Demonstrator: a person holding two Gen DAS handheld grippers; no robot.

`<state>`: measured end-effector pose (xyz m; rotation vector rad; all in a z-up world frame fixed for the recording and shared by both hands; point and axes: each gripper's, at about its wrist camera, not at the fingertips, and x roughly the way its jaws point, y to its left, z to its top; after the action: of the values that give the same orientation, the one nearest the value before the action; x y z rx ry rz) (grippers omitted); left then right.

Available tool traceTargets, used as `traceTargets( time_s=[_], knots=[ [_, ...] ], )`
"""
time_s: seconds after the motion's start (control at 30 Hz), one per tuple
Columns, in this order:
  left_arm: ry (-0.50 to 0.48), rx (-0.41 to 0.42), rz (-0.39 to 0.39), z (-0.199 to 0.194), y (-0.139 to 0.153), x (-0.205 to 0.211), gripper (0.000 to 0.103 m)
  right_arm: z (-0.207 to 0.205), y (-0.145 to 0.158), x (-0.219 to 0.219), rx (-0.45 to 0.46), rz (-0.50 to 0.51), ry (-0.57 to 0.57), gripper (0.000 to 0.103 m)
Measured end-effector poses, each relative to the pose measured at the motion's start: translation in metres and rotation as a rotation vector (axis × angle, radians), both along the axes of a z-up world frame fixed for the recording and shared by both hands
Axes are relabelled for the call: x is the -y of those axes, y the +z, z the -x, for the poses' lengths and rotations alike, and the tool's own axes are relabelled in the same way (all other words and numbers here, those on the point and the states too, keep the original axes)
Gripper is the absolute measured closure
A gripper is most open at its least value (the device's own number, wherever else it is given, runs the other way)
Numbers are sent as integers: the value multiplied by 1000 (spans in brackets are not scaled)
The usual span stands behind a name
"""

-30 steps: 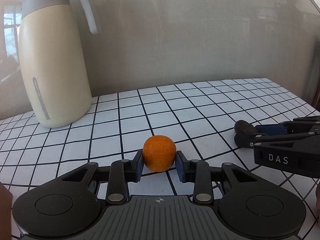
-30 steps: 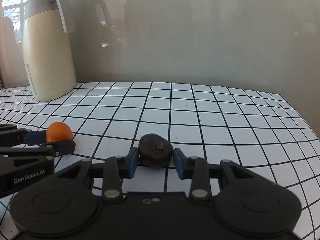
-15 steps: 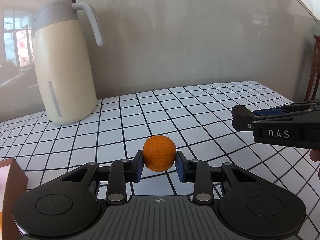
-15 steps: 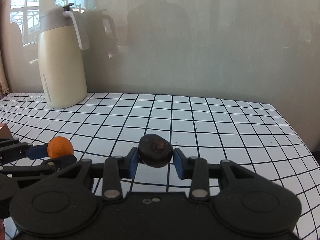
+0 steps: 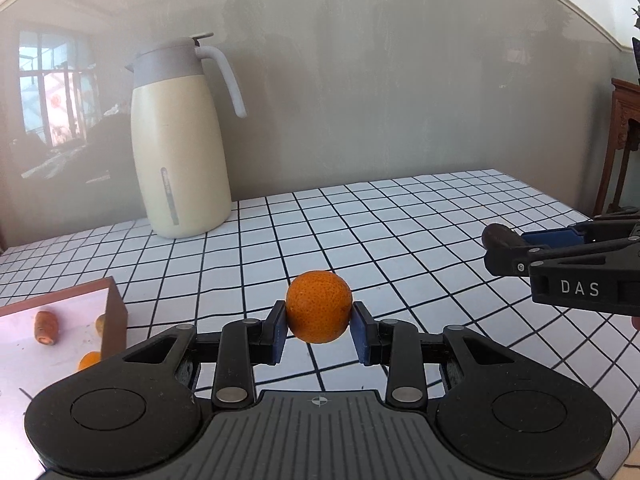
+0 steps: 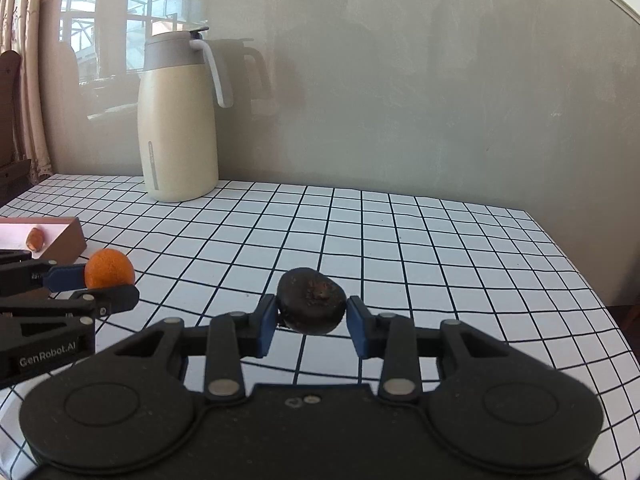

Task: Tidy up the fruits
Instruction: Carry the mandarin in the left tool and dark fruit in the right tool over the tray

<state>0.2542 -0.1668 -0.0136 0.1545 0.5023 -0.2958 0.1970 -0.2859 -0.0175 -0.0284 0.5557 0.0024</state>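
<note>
Above the checkered desk [image 5: 400,240], the left tongs [image 5: 319,330] pinch an orange [image 5: 319,306] while the right tongs [image 6: 311,325] clamp a dark wrinkled fruit [image 6: 311,301], near the wooden box [image 5: 114,312].

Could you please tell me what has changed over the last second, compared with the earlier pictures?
Both grippers have lifted and drawn back from the jug, which now looks smaller and farther off. A brown tray holding small fruits has come into view at the left. Nothing was picked up or released: the left gripper still clamps the orange, and the right gripper still clamps the dark fruit.
</note>
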Motion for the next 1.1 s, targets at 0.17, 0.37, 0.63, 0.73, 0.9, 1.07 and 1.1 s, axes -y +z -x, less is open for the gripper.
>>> traceTargets(
  time_s=[0.17, 0.37, 0.63, 0.73, 0.9, 1.07, 1.1],
  knots=[
    [21, 26, -22, 26, 10, -23, 69, 21, 5, -16, 1, 8, 28, 74],
    [63, 64, -32, 53, 24, -58, 69, 41, 13, -43, 18, 16, 81, 74],
    [155, 69, -18, 82, 24, -110, 69, 57, 23, -88, 42, 11, 184, 74],
    [190, 73, -17, 92, 23, -128, 69, 57, 25, -104, 48, 13, 227, 74],
    [239, 86, -23, 106, 26, -153, 69, 56, 27, -127, 57, 8, 288, 74],
    [294, 101, -24, 116, 28, -177, 69, 57, 29, -150, 63, 6, 348, 74],
    [306, 101, -24, 118, 28, -183, 69, 57, 29, -154, 64, 6, 359, 74]
  ],
)
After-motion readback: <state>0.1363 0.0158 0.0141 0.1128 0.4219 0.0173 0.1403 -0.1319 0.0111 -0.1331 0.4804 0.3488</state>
